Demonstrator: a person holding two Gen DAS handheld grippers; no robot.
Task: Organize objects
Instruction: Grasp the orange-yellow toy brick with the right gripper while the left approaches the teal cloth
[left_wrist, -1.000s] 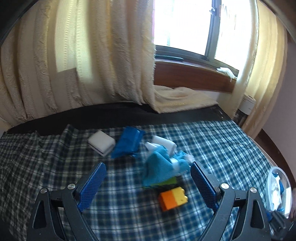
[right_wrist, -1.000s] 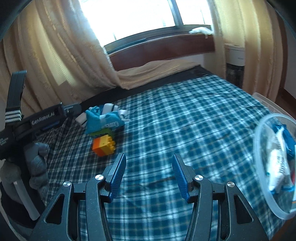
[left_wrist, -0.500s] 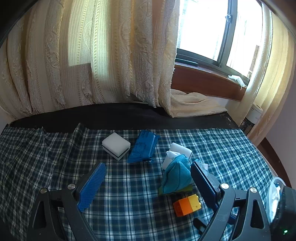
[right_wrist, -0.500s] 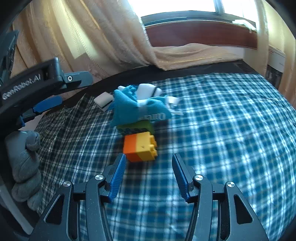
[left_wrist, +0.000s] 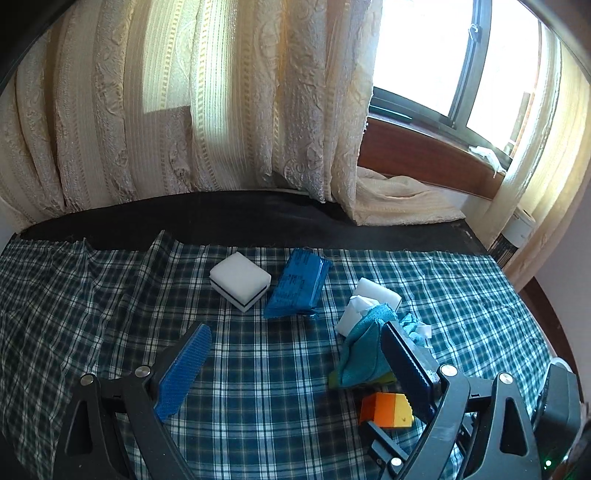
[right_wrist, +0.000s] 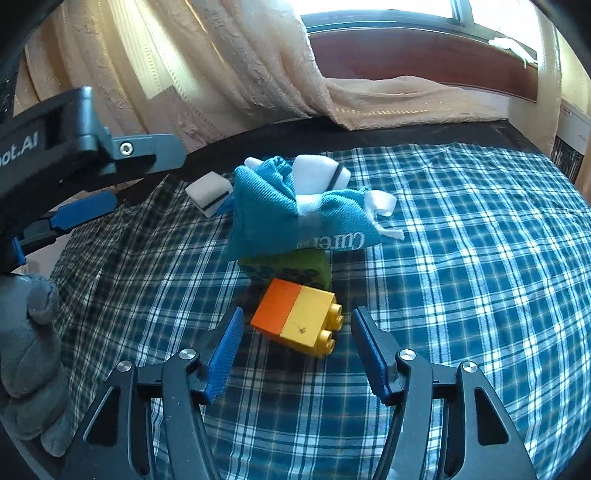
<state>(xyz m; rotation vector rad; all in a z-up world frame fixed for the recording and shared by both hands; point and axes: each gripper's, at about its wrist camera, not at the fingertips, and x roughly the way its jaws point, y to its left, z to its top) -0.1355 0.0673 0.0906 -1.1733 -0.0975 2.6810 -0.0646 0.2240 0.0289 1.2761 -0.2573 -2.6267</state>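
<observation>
The right gripper (right_wrist: 297, 347) is showing black plastic arms with triangular cut-outs and round silver screws, and its two fingers are wearing ribbed blue pads (right_wrist: 225, 354). The left gripper (left_wrist: 295, 369) is having the same black frame, silver screws and blue textured pads (left_wrist: 184, 371). White lettering is appearing on its black body. A grey glove (right_wrist: 29, 354) is covering the person's hand.

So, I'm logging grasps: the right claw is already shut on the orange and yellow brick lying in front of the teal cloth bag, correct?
Not quite. The right wrist view shows the right claw open, its jaws having just widened. The orange and yellow brick sits between the fingertips, untouched by either pad. It does lie in front of the teal cloth bag.
</observation>
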